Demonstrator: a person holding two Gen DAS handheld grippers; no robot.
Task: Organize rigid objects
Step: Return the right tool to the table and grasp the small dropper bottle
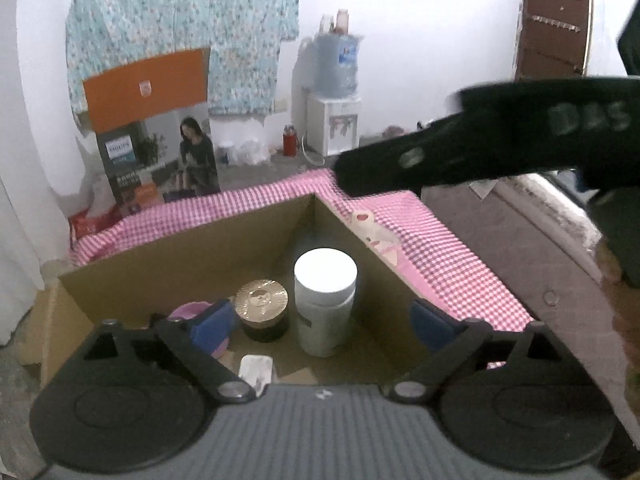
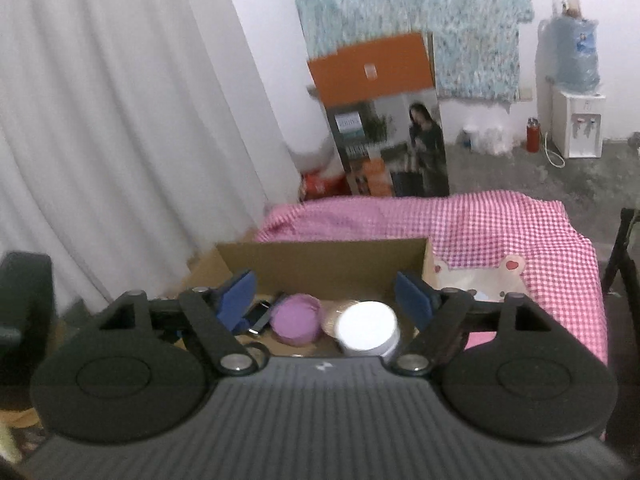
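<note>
Both the left gripper [image 1: 324, 320] and the right gripper [image 2: 324, 300] are spread wide, with nothing grasped. The white bottle [image 1: 325, 300] is stood upright in the cardboard box [image 1: 192, 260], long axis vertical, cap up, beside a gold-lidded jar [image 1: 262, 312]. Both grippers should be lifted straight clear, so nothing is knocked.

A white wall [image 1: 420, 20] backs the room, with a blue floral cloth [image 1: 180, 20] hanging on it and a brown door [image 1: 554, 24] far to the right of the cloth. Below the cloth stands a tall printed carton with an orange top [image 1: 148, 128]; right of it, a white water dispenser [image 1: 332, 120] carries a blue bottle, beside a red flask [image 1: 289, 140]. White curtains [image 2: 112, 120] hang left of the carton, the floor [image 2: 520, 176] is grey concrete, and a pink checked cloth [image 2: 500, 220] covers the surface in front.
</note>
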